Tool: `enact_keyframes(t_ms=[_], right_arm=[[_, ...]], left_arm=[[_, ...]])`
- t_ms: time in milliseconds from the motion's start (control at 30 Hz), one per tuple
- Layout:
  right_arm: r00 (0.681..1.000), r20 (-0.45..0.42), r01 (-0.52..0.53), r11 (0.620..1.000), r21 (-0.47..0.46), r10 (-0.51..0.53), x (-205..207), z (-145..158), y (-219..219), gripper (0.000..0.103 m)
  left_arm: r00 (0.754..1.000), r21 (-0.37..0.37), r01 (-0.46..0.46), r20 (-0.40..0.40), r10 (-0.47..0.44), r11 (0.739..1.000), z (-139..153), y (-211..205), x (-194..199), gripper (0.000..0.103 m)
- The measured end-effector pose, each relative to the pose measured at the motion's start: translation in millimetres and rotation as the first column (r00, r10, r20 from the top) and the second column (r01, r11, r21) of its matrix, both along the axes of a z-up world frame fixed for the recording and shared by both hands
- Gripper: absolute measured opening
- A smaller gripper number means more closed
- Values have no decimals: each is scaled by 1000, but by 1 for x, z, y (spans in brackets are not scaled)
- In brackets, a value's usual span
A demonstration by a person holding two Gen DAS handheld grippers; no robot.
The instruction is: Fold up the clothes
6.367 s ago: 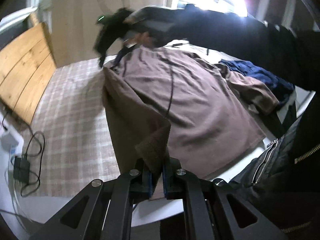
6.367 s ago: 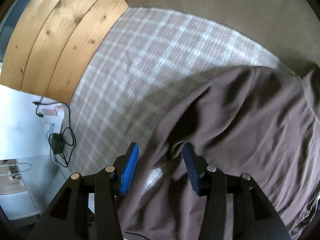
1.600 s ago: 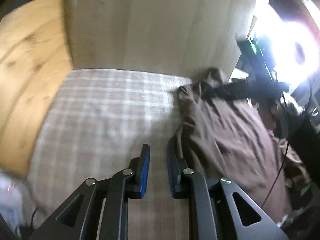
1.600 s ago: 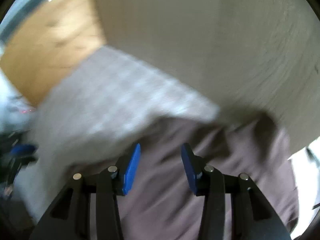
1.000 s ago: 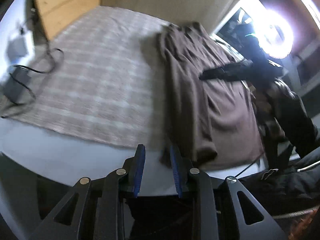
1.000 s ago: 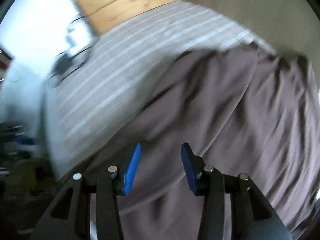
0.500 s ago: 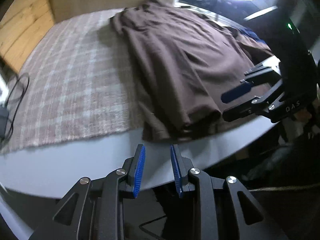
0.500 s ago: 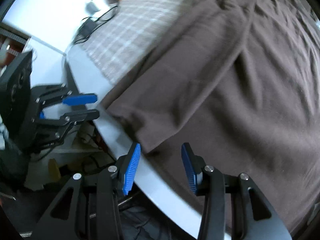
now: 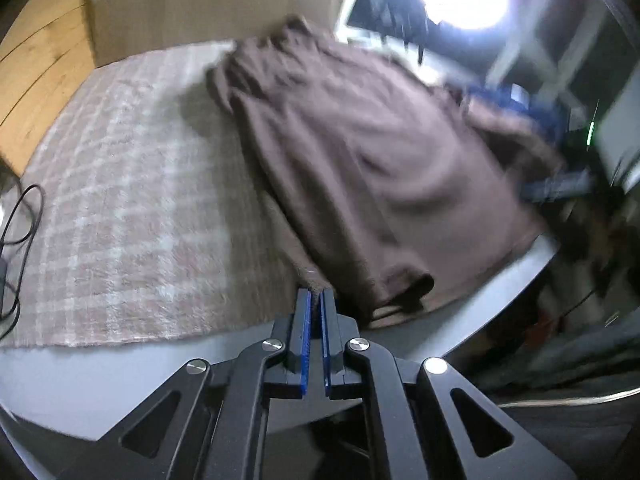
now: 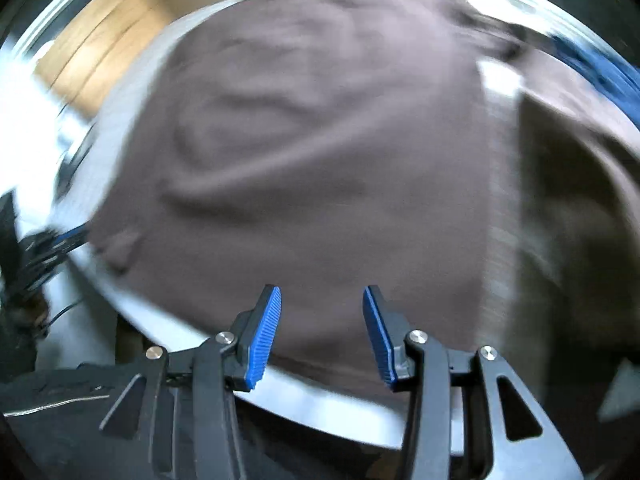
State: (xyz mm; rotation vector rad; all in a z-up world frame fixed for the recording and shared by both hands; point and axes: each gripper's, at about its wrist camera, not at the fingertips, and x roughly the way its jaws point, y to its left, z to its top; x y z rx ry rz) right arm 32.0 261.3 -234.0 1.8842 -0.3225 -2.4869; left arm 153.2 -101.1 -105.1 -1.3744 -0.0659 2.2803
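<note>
Brown garment [image 9: 360, 168] lies spread on the table [image 9: 120, 376] — left tongs [image 9: 314, 300] nearly closed, empty — right tongs [image 10: 322, 300] wide, empty.

A brown cloth garment [image 9: 360, 168] lies spread on the round white worktop [image 9: 120, 376], partly over a checked pink rug [image 9: 132, 208] on its left.

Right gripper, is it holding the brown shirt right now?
No, the right gripper has its jaws wide apart above the brown shirt, with no cloth pinched between its blue pads.
</note>
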Motion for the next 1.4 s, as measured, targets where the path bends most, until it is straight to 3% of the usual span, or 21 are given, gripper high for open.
enact_keyframes(t_ms=[100,233,367,567,733,833,1033,1100,1133,1267,1400], right_arm=[[996,-15,83,993,85,-82,26,1,29,42],[988,13,153,984,92,-155,52,-16,52,42],[988,40,144,983,114,-150,66,-33,49,42],[980,19,198,980,-21,-198,82,-33,58,42],[988,3,157,986,54,-157,76,-35,49,43],[984,-7,180,983,23,-179,71,-36,53,44],[992,-27,124,992,-23,-125,63,-37,45,43],[994,-32,101,994,-33,-102,61,-38,42,32],[996,-25,80,996,-42,-81,58,-39,37,7],[999,-16,43,999,28,-42,58,-30,33,4],[988,6,153,988,27,-153,66,-22,57,5]], left_arm=[[999,44,-52,15,51,998,9,-19,6,4],[989,-45,-76,122,81,996,-33,-16,-4,4],[982,-68,-85,163,95,994,-46,-10,-10,5],[984,-111,-12,175,31,994,-46,5,-18,8],[983,-109,13,183,8,994,-45,8,-23,5],[982,-111,24,187,-3,993,-44,10,-26,5],[983,-98,43,182,-24,994,-40,16,-33,4],[983,-92,47,182,-30,995,-40,17,-33,4],[983,-88,50,181,-33,995,-40,18,-33,4],[984,-73,52,176,-38,996,-37,19,-33,4],[983,-63,70,173,-58,996,-36,22,-30,4]])
